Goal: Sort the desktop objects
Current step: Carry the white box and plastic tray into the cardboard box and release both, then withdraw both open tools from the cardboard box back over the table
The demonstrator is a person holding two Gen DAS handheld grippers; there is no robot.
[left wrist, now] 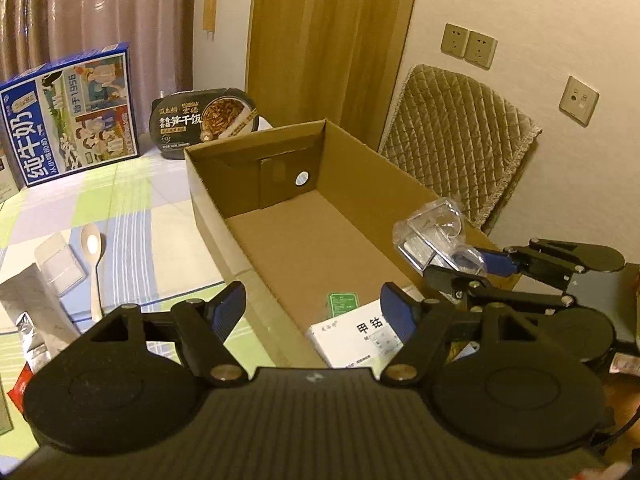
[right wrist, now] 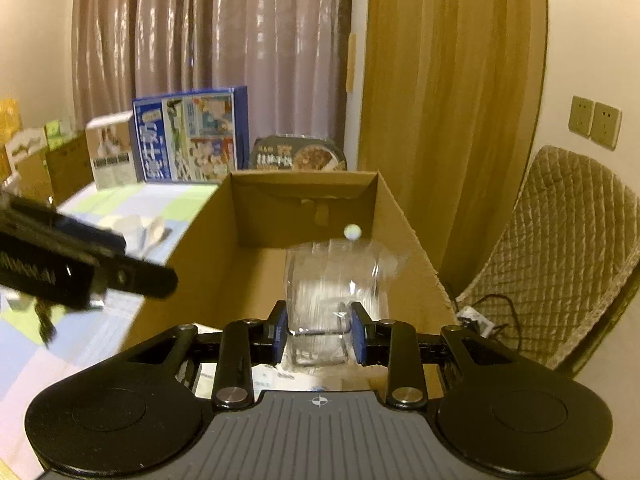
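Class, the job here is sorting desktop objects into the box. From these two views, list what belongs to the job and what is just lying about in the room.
Belongs to the job:
cardboard box
clear plastic packet between the right gripper pads
white carton in the box
spoon
left gripper, holding nothing

Just lying about:
quilted chair
curtain
wall sockets

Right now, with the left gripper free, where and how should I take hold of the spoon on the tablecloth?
Grip the spoon by its thin handle, coming down from above. It lies flat on the tablecloth, bowl toward the far side, handle toward the left gripper, so jaws set across the handle should close cleanly. Probably stay near the handle's middle: a clear plastic case lies close on its left.
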